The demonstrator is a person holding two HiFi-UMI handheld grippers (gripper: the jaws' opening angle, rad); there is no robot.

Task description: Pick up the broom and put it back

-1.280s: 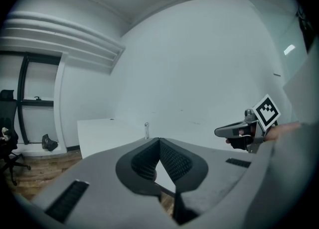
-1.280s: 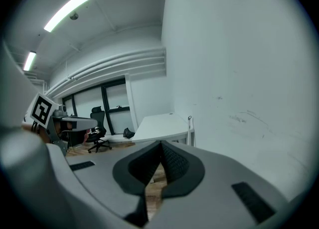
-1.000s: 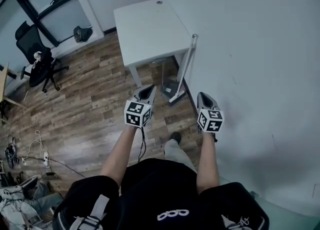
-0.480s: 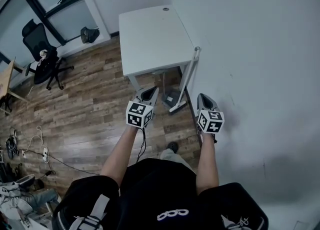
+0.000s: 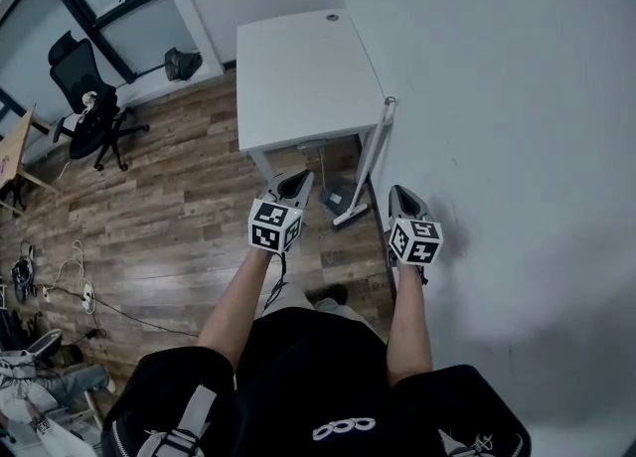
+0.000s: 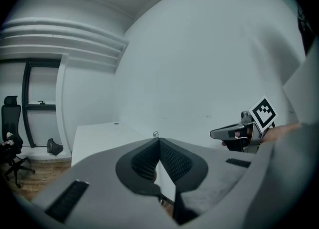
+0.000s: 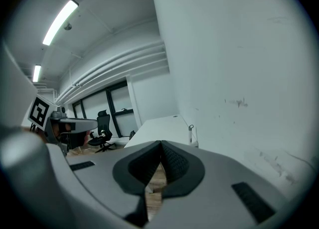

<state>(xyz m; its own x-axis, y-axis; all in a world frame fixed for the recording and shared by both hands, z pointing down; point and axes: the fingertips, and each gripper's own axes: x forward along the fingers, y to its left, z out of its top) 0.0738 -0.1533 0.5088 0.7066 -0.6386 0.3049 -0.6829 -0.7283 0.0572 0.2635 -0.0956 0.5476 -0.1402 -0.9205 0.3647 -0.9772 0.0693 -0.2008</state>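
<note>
Since the white desk [image 5: 303,68] and the broom [image 5: 370,159] sit lower in the head view than a second ago and closer to both grippers, I read it as the person having walked up toward the desk. The broom itself hasn't been touched. It leans at the desk's near right corner, handle tip up by the desktop edge and head down on the wood floor [image 5: 179,207] just in front of the desk, touching or just beside a grey dustpan [image 5: 336,194]. The left gripper [image 5: 295,180] is in front of the desk's front edge and the right gripper [image 5: 398,194] is off that same right corner, by the wall [image 5: 497,147]. In the head view the broom head falls between them. In both gripper views the jaws are pressed together with nothing in them, as they were a second ago. So this is still the approach and the pick hasn't started. My call is that one gripper has to open its jaws before it can take the thin handle, and the right one looks better placed. For writing, the marker cubes [image 5: 273,227] carry only black-and-white square codes, no letters. There's a white looped logo [image 5: 345,428] on the person's dark top, which I can't read as a word. No brand is visible on the broom, dustpan or desk.
</note>
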